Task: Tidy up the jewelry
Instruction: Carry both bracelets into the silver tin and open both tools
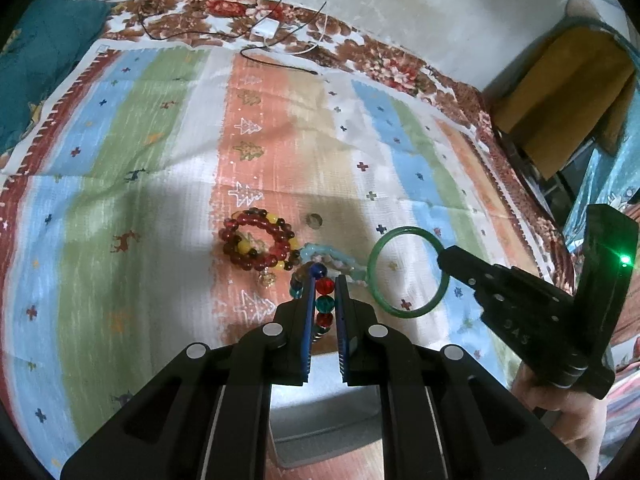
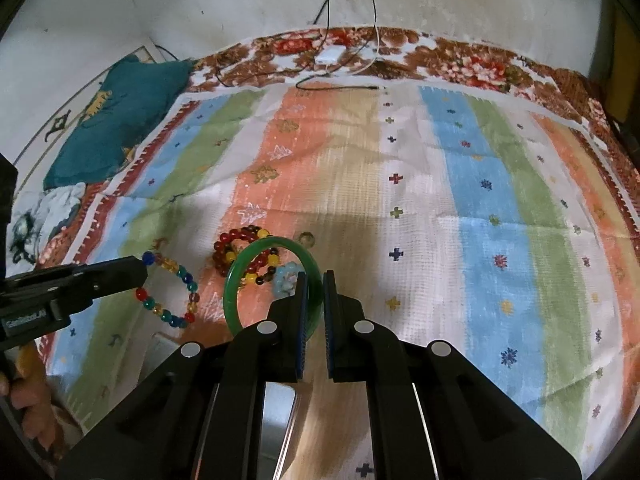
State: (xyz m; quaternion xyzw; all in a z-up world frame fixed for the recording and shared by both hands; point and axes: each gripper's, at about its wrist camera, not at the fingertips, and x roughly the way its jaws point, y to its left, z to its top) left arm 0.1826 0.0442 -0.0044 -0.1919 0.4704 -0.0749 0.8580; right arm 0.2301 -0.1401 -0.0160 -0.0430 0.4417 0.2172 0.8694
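Two pieces of jewelry are held off the striped cloth [image 1: 160, 152] that is spread over the bed, and two more are left lying on it. The left claw [image 1: 325, 292] is closed narrowly on the multicoloured bead bracelet [image 1: 324, 300], whose red, teal and blue beads are pinched between the blue pads; in the right wrist view the same bracelet [image 2: 170, 292] is seen hanging as an open loop from that claw's tip [image 2: 140, 270]. The right claw [image 2: 316, 284] is closed narrowly on the rim of the green bangle [image 2: 236, 280], which is held upright; from the left wrist view the bangle [image 1: 404, 272] is gripped at its right edge by that claw [image 1: 444, 258]. On the orange stripe, the dark red and yellow bead bracelet [image 1: 258, 242] lies coiled, and the pale blue bead bracelet [image 1: 332, 258] lies just beside it, partly hidden behind the held pieces. A small round item [image 1: 314, 220] is seen near them, too small to be identified. A pale flat object [image 1: 324, 420], possibly a tray or box, is glimpsed below the claws, but its contents cannot be told. The task is judged to be at an early-to-middle stage: two pieces are picked up but not yet put away, and at least two pieces remain to be collected.
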